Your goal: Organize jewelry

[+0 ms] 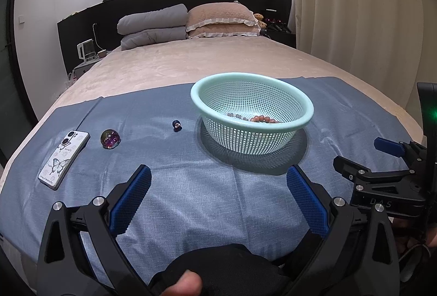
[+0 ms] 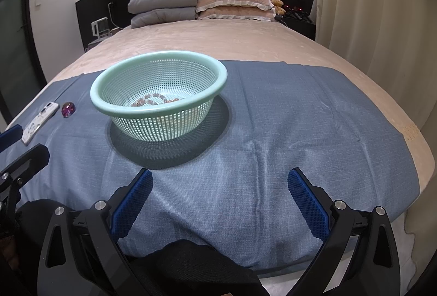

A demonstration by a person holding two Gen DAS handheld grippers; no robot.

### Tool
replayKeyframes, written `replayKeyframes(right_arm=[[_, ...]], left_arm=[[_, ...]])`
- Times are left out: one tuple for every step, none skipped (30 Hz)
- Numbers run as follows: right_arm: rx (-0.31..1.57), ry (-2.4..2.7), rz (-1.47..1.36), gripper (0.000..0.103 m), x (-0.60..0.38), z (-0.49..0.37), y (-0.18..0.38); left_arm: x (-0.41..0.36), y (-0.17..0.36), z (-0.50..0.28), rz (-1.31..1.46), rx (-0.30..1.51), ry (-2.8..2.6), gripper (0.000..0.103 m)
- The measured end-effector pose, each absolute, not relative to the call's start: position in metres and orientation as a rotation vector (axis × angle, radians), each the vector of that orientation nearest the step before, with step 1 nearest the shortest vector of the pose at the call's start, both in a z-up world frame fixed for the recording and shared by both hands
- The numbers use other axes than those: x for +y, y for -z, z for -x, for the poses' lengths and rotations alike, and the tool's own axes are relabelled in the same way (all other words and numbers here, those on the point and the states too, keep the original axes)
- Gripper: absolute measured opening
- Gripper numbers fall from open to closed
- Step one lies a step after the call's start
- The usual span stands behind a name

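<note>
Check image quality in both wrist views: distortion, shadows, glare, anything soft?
Left wrist: heavy fisheye bending, dark corner vignette; basket throws a hard shadow towards the camera; cloth has a mild sheen; green LED flare at the right edge; thumb at the bottom is blurred. Right wrist: same bending and vignette; dense basket shadow in front and to the right; beads inside too small to resolve.

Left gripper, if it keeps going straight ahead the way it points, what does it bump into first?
Probably the blue cloth first, since the open left gripper tilts down at it. Farther along, the green basket sits slightly right of that line.
</note>
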State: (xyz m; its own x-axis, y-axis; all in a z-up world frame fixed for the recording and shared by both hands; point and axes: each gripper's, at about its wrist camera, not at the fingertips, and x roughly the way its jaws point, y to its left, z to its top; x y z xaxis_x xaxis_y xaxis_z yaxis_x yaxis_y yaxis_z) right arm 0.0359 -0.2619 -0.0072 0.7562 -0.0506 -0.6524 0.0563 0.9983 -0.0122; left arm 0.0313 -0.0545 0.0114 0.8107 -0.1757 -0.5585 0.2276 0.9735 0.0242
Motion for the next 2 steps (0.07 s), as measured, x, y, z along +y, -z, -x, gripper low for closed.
replayKeyframes(right_arm=[[0.711, 0.058, -0.008, 0.095, -0.2618, -0.0359, 0.0071], [0.711, 0.058, -0.008, 0.095, -0.2621, -0.0359, 0.0071]], left_arm=[[-0.0546, -0.0114, -0.0311, -0.092, 0.587, 0.216, 0.097], [-0.0547, -0.0113, -0.0311, -0.094, 0.587, 0.215, 0.097]])
